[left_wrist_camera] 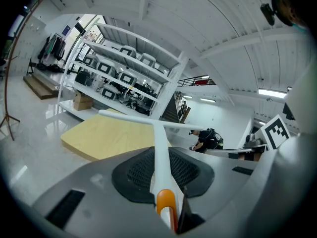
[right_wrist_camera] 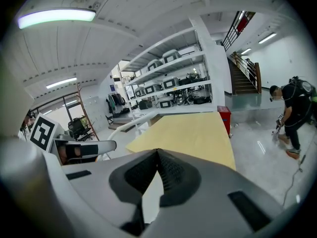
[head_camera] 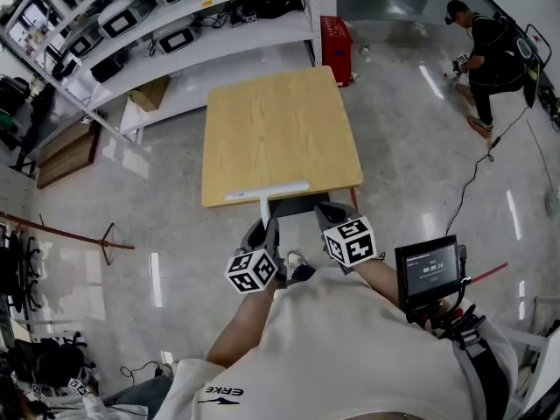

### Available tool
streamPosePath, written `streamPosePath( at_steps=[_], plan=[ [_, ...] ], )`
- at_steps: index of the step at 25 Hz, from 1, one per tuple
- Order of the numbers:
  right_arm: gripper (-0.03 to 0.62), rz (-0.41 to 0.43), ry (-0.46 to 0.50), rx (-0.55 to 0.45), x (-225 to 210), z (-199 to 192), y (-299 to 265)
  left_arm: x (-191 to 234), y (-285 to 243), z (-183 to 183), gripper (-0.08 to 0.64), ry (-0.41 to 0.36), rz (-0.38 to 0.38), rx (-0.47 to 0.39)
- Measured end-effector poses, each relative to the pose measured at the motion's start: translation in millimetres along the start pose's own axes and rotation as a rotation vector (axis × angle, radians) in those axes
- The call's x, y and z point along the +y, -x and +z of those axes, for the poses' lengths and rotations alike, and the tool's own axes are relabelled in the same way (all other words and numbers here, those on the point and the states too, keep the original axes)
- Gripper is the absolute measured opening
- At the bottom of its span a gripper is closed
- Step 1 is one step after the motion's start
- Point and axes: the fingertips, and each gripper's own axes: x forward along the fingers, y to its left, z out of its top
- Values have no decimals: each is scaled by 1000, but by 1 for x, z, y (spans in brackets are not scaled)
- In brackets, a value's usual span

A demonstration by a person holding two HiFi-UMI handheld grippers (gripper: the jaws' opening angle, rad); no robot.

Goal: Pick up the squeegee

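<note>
I had the left tongs (head_camera: 265, 232) clamped on the squeegee (head_camera: 267, 191) handle, blade ahead along the desk (head_camera: 280, 129) edge; right tongs (head_camera: 332, 213) pressed together, empty.

bright overhead strip light (right_wrist_camera: 57, 15), glare on glossy floor (head_camera: 429, 84), fisheye edges

We see a wooden desk (head_camera: 280, 121); beyond it white shelving (head_camera: 219, 38) and a red crate (head_camera: 336, 49); a person (head_camera: 490, 59) crouches apart.
</note>
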Motion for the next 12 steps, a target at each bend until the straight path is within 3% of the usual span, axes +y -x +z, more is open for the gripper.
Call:
streamPosePath(
  at_steps=[12],
  plan=[
    [5,24,-5,22,0,-3,-4,0,2,6,80,3,17,-10]
  ],
)
